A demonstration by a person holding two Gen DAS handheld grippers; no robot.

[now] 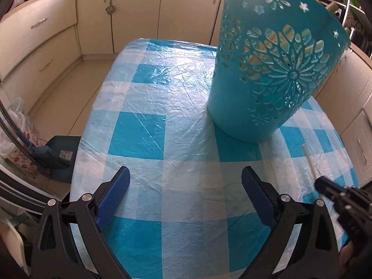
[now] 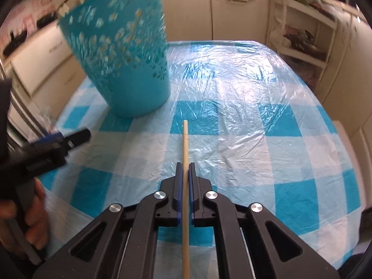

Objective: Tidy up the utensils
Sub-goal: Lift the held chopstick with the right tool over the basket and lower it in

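A teal perforated basket (image 1: 274, 69) is seen tilted on the checked table (image 1: 162, 116), towards its far edge. The left gripper (image 1: 186, 193) is held low with jaws wide and empty. A wooden chopstick (image 2: 185, 162) is clamped by the right gripper (image 2: 185, 169), angled downwards over the table.

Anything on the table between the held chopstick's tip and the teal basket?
Nothing: in the right wrist view only bare checked tablecloth separates the chopstick tip from the basket.
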